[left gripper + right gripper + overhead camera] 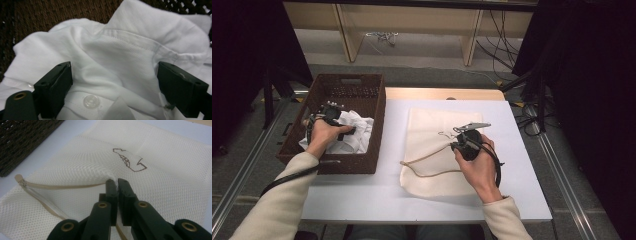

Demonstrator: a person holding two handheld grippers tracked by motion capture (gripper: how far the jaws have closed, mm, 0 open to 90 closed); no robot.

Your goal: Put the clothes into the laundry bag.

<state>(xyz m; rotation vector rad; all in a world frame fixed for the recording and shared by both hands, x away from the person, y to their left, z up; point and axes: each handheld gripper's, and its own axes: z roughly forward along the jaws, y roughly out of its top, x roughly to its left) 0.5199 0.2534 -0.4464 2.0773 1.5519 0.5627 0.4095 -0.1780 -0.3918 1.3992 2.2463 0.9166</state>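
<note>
Mesh bag (439,150) lies flat, long axis running away from the person, zipper edge toward the basket (362,165). Right gripper (117,182) pinches a fold of mesh (jaws clenched). Left gripper (115,87) spread wide over the white shirt (120,50).

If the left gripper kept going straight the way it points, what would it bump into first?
Most likely the white shirt in the wicker basket: the left gripper has open jaws on either side of its crumpled cloth, already very close.
</note>
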